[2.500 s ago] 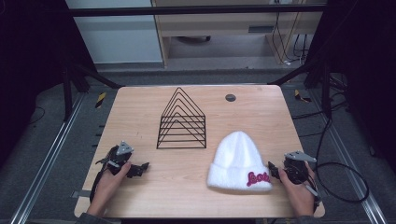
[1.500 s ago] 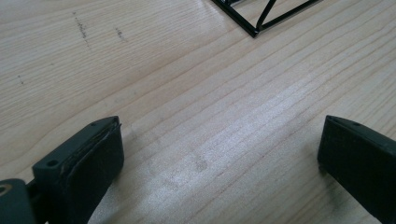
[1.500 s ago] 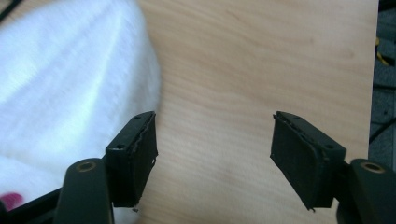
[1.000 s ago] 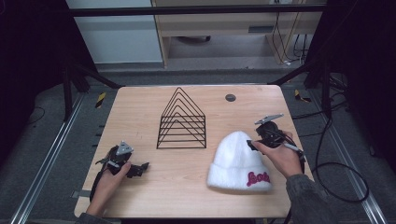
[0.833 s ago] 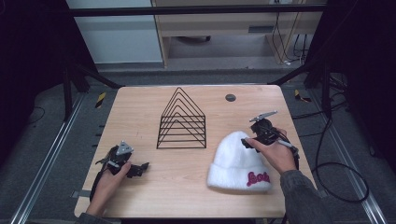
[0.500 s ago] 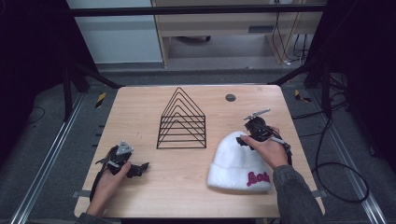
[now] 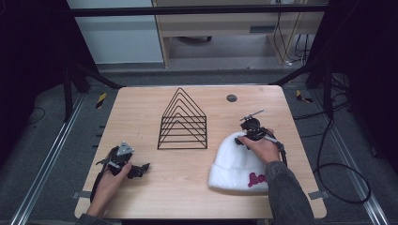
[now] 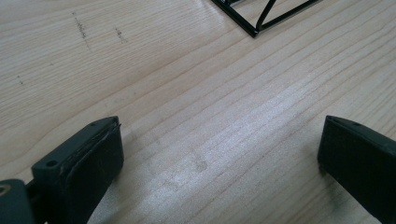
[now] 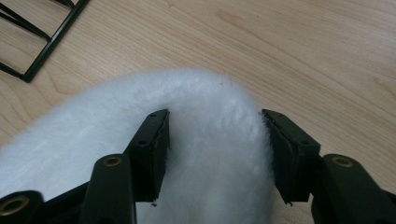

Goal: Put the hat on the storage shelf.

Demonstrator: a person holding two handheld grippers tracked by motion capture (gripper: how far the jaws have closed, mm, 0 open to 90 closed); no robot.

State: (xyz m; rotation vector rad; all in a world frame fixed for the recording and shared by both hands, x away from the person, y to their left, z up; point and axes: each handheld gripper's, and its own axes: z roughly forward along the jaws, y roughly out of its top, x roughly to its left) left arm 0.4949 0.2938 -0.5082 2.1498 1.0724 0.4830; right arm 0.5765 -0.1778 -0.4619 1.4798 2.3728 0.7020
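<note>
Worktop: one pale wooden worktop (image 7: 141, 117), rectangular, grain running across; it carries every item below.
Tools: two black two-jaw tools, one in each of the person's hands.
Left tool (image 7: 133, 169): resting low on the wood at the near left; in the left gripper view (image 8: 219, 154) its two jaws stand wide apart with bare wood between them, gripping nothing.
Right tool (image 7: 244, 136): set on the far end of the hat; in the right gripper view (image 9: 215, 140) the two black pads sit against either flank of the white fleece. The jaws have just been closing, with the hat's crown between them; they are gripping it.
Hats: one white fluffy knitted hat (image 7: 234, 164), lying flat on the wood, rounded crown between the right tool's jaws, cuff trailing back under the right hand toward the near edge.
Lettering: one pink embroidered word (image 7: 256, 179) on the cuff, at the end away from the right tool; not legible.
Racks: one black wire rack of triangular frames (image 7: 183, 122), upright, just beyond and left of the right tool, well ahead of the left tool; apart from the hat.
Small items: one dark round disc (image 7: 231, 98) on the wood, beyond the right tool toward the far edge.
Hands: two, each wrapped round its own tool.
</note>
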